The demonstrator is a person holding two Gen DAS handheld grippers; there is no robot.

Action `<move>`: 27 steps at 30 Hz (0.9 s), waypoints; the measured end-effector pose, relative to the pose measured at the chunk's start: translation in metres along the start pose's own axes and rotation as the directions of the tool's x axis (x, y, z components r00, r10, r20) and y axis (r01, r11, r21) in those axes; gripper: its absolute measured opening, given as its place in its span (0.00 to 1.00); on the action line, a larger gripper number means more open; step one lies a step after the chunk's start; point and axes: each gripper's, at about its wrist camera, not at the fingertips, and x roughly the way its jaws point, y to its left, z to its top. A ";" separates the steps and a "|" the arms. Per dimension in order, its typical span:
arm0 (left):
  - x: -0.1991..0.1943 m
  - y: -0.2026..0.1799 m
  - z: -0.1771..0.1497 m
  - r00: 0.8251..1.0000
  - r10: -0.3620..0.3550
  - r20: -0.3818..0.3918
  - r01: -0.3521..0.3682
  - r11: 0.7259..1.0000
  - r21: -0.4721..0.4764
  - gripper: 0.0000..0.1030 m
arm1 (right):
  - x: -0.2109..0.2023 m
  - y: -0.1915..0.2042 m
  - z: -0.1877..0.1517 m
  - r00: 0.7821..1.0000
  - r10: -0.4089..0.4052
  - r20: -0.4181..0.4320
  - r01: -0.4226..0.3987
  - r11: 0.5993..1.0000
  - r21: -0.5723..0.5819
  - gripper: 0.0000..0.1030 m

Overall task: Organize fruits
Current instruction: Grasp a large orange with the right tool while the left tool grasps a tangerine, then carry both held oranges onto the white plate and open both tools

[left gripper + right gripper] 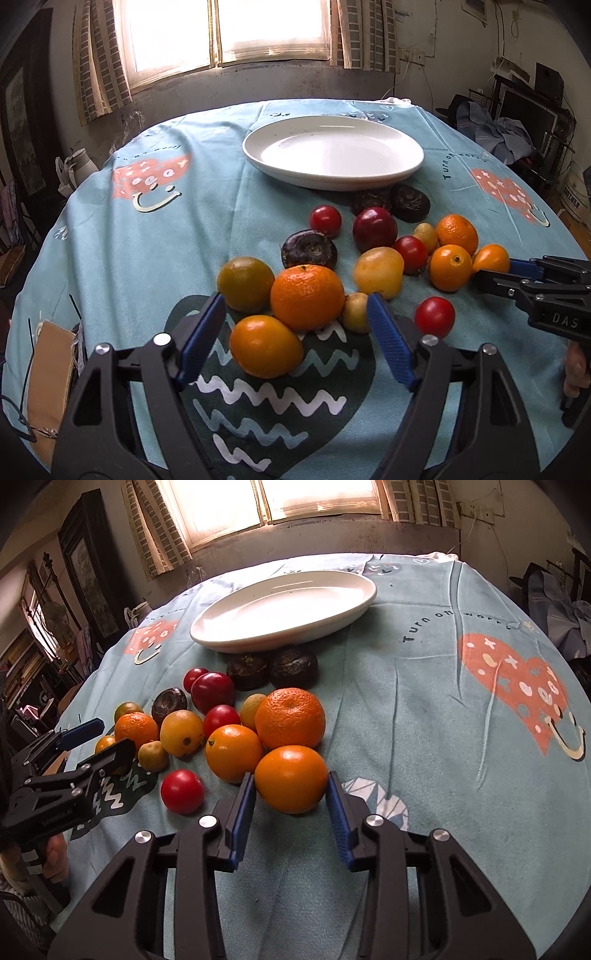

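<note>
– The right gripper is seen closed onto a smooth orange; both blue pads are pressed against its sides, and the fruit is still resting on the tablecloth.

– And the left gripper?

– It is held open. An oval orange fruit is found between its jaws, but it is touched by neither pad. A dimpled mandarin is seen just past the fingertips, on the side towards the white plate.

– Where is the gripped orange placed relative to that plate?

– It is set at the edge of the heap farthest from the plate. A second smooth orange and a larger mandarin are touched by it on the plate side.

– How is the remaining fruit laid out?

– It is all gathered on the near side of the plate, and nothing has been put on the plate. Two dark brown fruits are pressed against the plate's near rim. Red plums and yellow fruits are spread further from it, and one red tomato is left apart at the far fringe.
</note>
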 end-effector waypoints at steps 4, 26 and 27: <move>0.009 0.018 0.004 0.998 -0.065 -0.026 0.063 0.996 -0.061 0.70 | -0.002 -0.001 -0.001 1.000 0.009 0.002 -0.009 1.000 0.006 0.38; -0.003 -0.011 0.013 0.995 -0.088 0.044 0.084 0.993 0.084 0.41 | -0.024 -0.008 0.004 0.995 0.033 0.093 -0.038 0.998 0.047 0.38; -0.006 -0.013 0.018 0.995 -0.079 0.060 0.073 0.993 0.092 0.41 | -0.028 -0.008 0.009 0.994 0.035 0.108 -0.040 0.998 0.048 0.38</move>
